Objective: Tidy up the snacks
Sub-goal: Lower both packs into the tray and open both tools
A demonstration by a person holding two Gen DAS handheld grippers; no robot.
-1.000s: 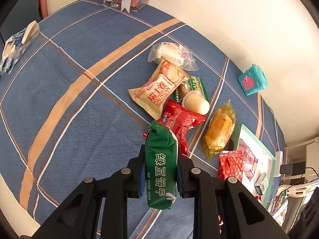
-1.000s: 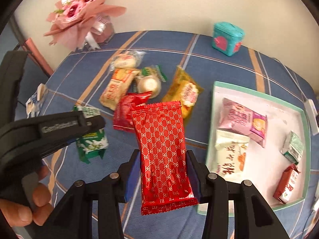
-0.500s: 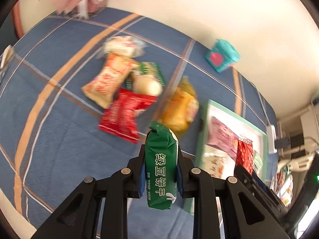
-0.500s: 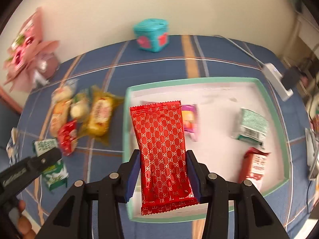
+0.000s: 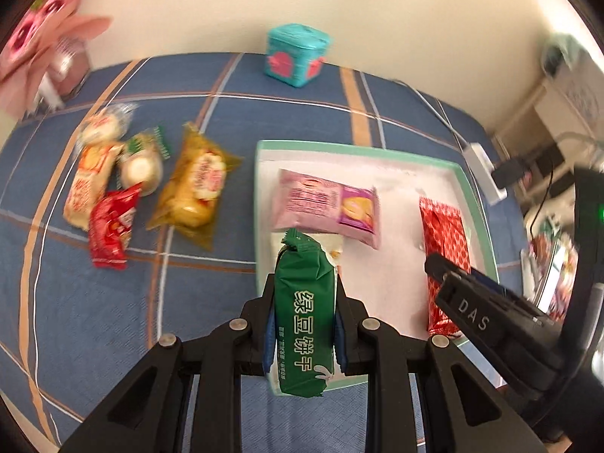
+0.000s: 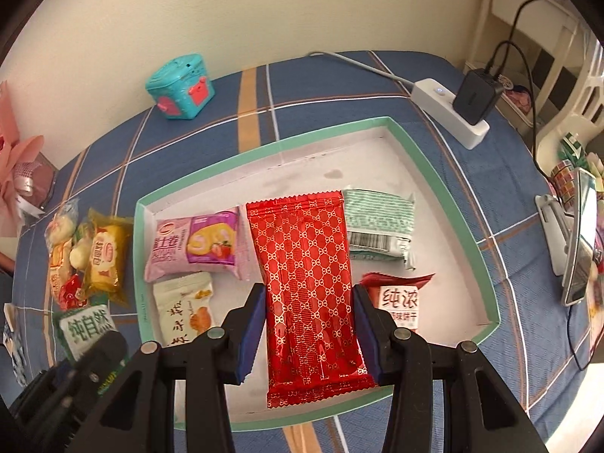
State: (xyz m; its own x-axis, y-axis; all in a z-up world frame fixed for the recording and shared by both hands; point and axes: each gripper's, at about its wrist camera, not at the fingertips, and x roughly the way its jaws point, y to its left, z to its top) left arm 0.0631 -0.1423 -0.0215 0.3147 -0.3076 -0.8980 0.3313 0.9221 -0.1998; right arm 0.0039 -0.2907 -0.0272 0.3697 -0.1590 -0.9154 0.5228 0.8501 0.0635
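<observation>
My left gripper is shut on a green snack pack and holds it over the near-left edge of the green-rimmed white tray. My right gripper holds a red patterned snack pack over the tray's middle; a thin gap shows between its left pad and the pack. The tray holds a pink cake pack, a white pack, a mint-green pack and a red-and-white pack. Several snacks lie on the blue cloth left of the tray.
A teal box stands at the back by the wall. A pink bouquet is at the far left. A white power strip with a black charger lies right of the tray, and a phone on a stand is at the right edge.
Both grippers have moved right, from the loose snack pile to above the tray, each carrying its pack. The right gripper sits lower and closer over the tray.
</observation>
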